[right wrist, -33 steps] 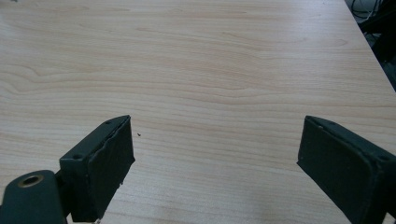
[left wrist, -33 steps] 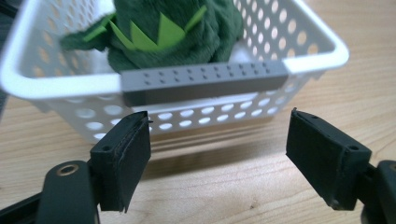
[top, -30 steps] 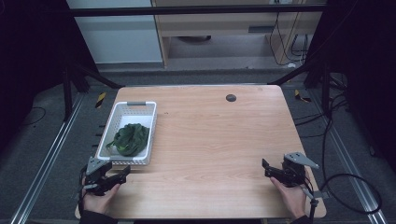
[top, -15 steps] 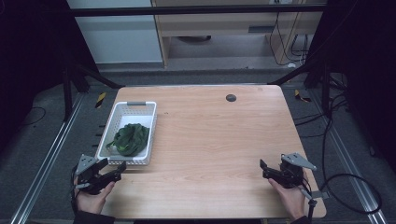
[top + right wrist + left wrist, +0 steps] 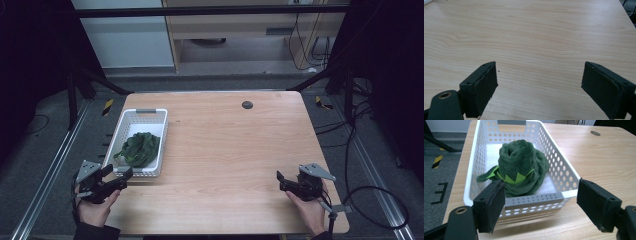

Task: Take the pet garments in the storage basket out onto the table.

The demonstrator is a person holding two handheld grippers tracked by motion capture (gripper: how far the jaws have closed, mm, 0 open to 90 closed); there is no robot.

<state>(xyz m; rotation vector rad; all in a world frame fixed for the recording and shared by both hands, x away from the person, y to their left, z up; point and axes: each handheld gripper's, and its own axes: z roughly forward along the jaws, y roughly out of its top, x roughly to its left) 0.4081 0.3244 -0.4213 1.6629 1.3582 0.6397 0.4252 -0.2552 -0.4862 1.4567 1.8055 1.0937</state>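
Pale wooden counter (image 5: 225,145), dark floor around. At nine o'clock, white perforated plastic basket (image 5: 131,118) holding crumpled dark green plush cloth (image 5: 139,148). Left hand-held gripper (image 5: 120,179) at seven o'clock, jaws apart, nothing grasped. Right hand-held gripper (image 5: 281,181) at five o'clock, likewise apart, idle. Pick-up seemingly not yet begun.

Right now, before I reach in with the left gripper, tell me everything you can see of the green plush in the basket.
The green plush is dark, fuzzy fabric, bunched into a loose mound with folds and a hollow near its top. A bright lime zigzag trim crosses its front, and a limp flap trails toward the left wall in the left gripper view. It lies in the near half of the white perforated basket, against the near wall. Neither gripper touches it; the left gripper is open, just short of the basket.
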